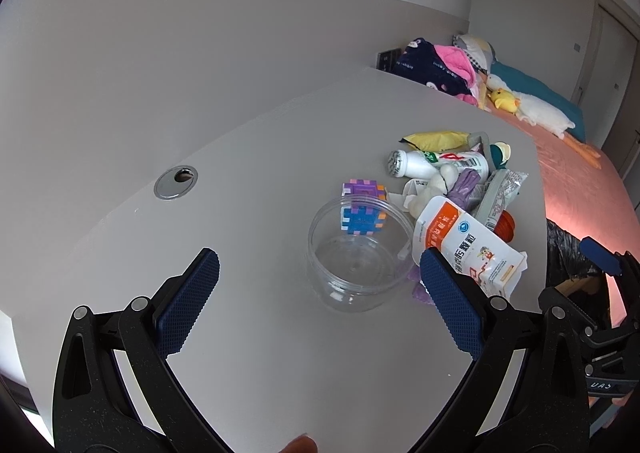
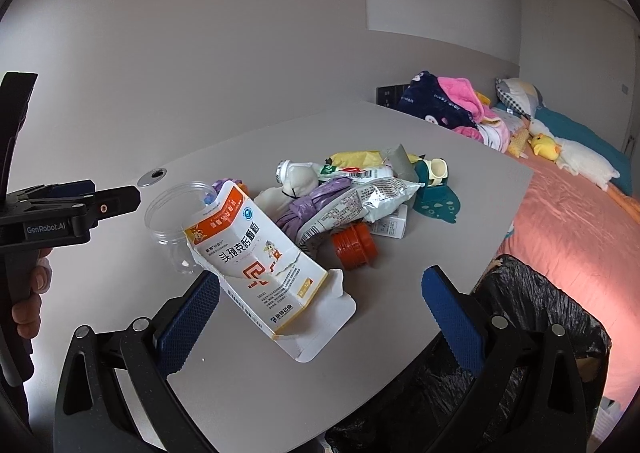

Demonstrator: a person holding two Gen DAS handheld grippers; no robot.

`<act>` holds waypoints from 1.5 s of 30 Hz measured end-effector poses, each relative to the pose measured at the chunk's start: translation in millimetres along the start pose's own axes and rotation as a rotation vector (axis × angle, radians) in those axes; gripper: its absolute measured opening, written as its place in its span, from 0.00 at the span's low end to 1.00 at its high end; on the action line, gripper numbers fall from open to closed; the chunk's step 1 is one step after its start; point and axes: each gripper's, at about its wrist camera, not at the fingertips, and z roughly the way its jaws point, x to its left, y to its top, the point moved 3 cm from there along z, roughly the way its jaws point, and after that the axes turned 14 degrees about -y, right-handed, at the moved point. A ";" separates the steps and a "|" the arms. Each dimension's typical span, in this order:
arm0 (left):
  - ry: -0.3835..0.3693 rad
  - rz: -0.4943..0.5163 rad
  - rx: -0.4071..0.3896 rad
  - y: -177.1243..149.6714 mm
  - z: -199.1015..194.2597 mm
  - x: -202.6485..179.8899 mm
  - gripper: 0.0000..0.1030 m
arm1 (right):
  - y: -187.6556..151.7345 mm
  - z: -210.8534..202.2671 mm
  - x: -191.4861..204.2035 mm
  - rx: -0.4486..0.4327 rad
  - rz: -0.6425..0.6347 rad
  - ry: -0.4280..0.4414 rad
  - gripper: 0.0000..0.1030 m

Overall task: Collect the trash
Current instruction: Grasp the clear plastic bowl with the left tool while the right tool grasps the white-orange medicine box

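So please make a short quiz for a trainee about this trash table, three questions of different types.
1. True or false: the left claw is shut on the clear jar.
2. The torn medicine box lies nearest which claw? A) left B) right
3. Fill in: the trash bag beside the table is ____ in colour.

Key: 1 false, both claws are open and empty. 2 B. 3 black.

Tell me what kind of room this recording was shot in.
Most likely a bedroom. A bed with a pink cover stands right beside the grey desk, with pillows and a yellow plush duck on it. A bin with a black bag sits at the desk's edge.
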 end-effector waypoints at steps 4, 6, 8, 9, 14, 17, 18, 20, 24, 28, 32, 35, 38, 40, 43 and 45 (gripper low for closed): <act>0.011 -0.018 0.019 3.3 11.7 7.6 0.94 | 3.3 8.4 4.3 0.008 -0.022 0.024 0.92; 0.010 -0.029 0.033 4.3 18.8 11.8 0.94 | 5.9 12.6 5.1 0.013 -0.034 0.036 0.87; 0.018 -0.036 0.048 5.2 26.3 15.6 0.94 | 8.7 16.5 6.6 0.016 -0.046 0.051 0.84; 0.025 -0.035 0.055 5.6 30.7 17.1 0.94 | 10.2 18.3 7.6 0.016 -0.055 0.061 0.82; 0.022 -0.069 0.098 7.6 48.4 29.5 0.94 | 16.1 32.1 16.1 0.038 -0.111 0.126 0.64; 0.008 -0.088 0.122 9.2 58.2 35.5 0.92 | 17.6 40.6 21.9 0.044 -0.151 0.144 0.54; 0.001 -0.094 0.130 9.5 61.3 37.0 0.89 | 18.1 43.2 24.2 0.048 -0.165 0.151 0.52; -0.019 -0.111 0.143 10.4 66.9 39.6 0.84 | 18.2 48.2 29.2 0.057 -0.193 0.158 0.48; -0.053 -0.133 0.179 8.6 79.3 43.6 0.70 | 15.9 58.0 34.6 0.084 -0.225 0.179 0.32; -0.091 -0.151 0.225 3.1 89.6 45.9 0.37 | 15.6 60.2 35.7 0.095 -0.218 0.219 0.21; -0.092 -0.160 0.223 0.7 90.5 48.8 0.16 | 17.2 56.0 36.5 0.091 -0.196 0.254 0.10; -0.081 -0.155 0.205 2.6 85.1 48.2 0.12 | 19.4 50.8 35.4 0.081 -0.170 0.261 0.09; -0.064 -0.137 0.187 5.2 78.3 45.9 0.12 | 22.1 44.2 29.9 0.061 -0.141 0.260 0.08; -0.065 -0.128 0.176 6.8 72.6 42.8 0.12 | 23.5 37.8 26.8 0.048 -0.124 0.259 0.08; -0.070 -0.117 0.152 9.8 61.5 36.5 0.12 | 24.1 27.8 19.4 0.027 -0.093 0.247 0.08; -0.078 -0.113 0.136 11.8 53.4 31.6 0.12 | 23.9 21.9 12.3 0.016 -0.067 0.236 0.08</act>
